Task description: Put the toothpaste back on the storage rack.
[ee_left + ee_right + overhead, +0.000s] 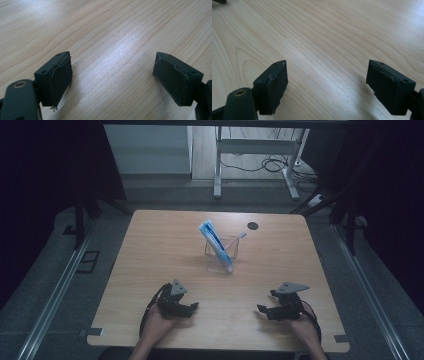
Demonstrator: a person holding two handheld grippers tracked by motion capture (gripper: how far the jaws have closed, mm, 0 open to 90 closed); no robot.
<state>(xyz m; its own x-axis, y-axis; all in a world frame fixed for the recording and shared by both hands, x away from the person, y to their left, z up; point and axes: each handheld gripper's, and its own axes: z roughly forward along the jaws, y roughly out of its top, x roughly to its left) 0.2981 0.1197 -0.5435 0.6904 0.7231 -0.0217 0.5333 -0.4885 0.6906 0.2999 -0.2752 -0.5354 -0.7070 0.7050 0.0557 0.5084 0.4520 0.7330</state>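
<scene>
Toothpaste tube (214,241), blue and white, stands tilted in a clear container (220,255) at the middle of the wooden table (150,250), well apart from both grippers. The left gripper (192,308) and the right gripper (262,310) rest near the front edge, jaws wide apart, with bare wood between them.

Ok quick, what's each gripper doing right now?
Left gripper: open, nothing between its fingers, bare table below.
Right gripper: open, holding nothing.
</scene>
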